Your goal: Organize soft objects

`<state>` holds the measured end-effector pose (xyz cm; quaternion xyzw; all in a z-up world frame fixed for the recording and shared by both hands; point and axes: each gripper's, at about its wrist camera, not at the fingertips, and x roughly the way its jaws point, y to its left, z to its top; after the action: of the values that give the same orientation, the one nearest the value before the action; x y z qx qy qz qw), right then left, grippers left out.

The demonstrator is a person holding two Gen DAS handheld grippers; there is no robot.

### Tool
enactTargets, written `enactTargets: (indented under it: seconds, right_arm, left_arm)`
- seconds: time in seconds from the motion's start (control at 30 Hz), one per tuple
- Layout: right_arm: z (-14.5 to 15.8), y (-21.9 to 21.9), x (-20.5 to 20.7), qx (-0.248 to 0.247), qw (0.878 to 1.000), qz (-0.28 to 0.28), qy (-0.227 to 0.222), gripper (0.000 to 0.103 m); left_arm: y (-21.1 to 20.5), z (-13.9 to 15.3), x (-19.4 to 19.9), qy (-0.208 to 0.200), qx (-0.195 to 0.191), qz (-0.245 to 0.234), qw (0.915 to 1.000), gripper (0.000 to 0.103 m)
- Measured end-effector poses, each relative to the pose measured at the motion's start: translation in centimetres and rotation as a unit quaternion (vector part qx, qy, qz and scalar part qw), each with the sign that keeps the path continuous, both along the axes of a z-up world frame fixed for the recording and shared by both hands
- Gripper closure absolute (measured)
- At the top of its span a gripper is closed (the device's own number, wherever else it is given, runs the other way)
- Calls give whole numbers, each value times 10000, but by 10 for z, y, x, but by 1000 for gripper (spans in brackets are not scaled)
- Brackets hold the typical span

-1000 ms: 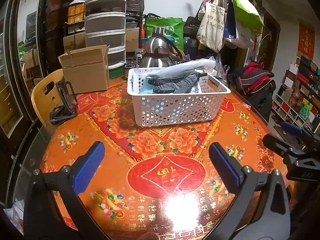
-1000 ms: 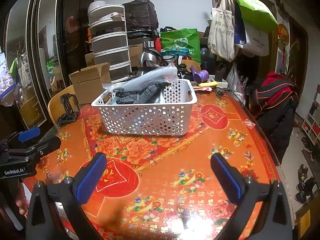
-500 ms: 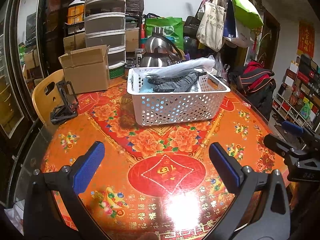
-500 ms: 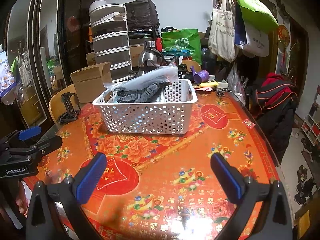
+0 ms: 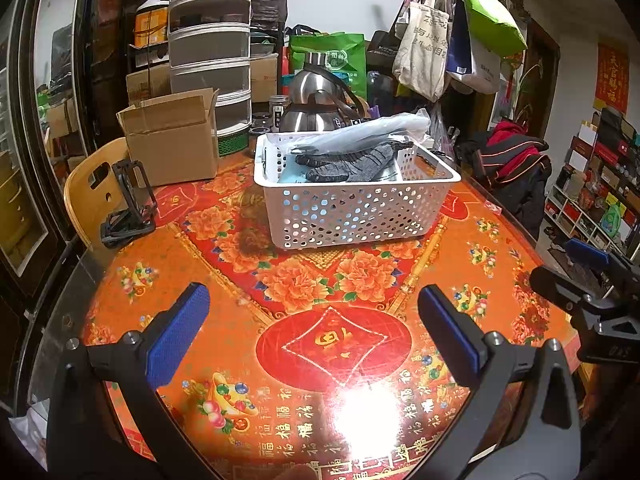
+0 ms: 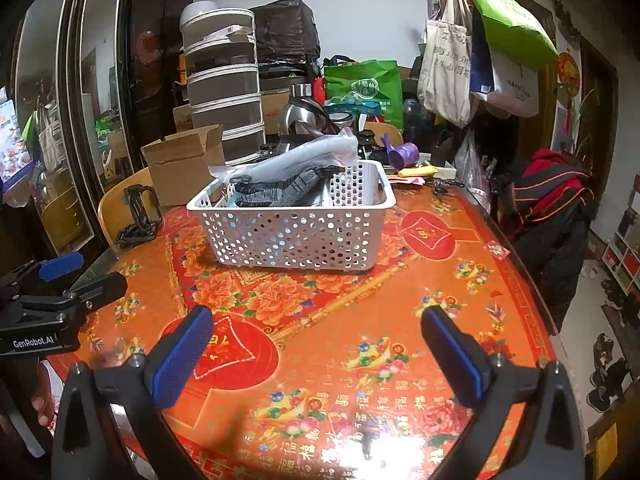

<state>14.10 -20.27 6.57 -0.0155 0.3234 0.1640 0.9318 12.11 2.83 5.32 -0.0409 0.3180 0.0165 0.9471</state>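
A white perforated basket [image 5: 352, 216] stands on the orange floral table [image 5: 320, 280]. In it lie dark grey knit gloves [image 5: 352, 162] and a clear plastic bag [image 5: 372, 130] with soft things. The basket [image 6: 296, 236], gloves [image 6: 280, 190] and bag [image 6: 296, 156] also show in the right wrist view. My left gripper [image 5: 316, 336] is open and empty, well short of the basket. My right gripper [image 6: 320, 354] is open and empty, also short of the basket. Each gripper shows at the edge of the other's view, the right one [image 5: 592, 292] and the left one [image 6: 52, 300].
A cardboard box [image 5: 172, 140], stacked drawers [image 5: 212, 60], a steel kettle [image 5: 320, 100] and a black phone stand [image 5: 128, 204] stand at the table's far side. Bags hang on a rack [image 5: 448, 36]. A yellow chair [image 5: 92, 196] is at the left.
Both views have drifted slightly. The basket sits a touch higher and farther in the right wrist view. Both grippers stay open and empty.
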Motion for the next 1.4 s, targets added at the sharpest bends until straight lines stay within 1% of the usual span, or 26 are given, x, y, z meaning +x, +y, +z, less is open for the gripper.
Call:
enactTargets:
  seconds: [1.03, 1.4]
  right_arm:
    - [1, -1, 0, -19, 10000, -7, 15, 0]
    - [-1, -2, -1, 65, 10000, 26, 6, 0]
  left_arm:
    - [0, -2, -1, 4, -2, -49, 10000, 0]
    - [-1, -2, -3, -32, 27, -90, 10000, 0]
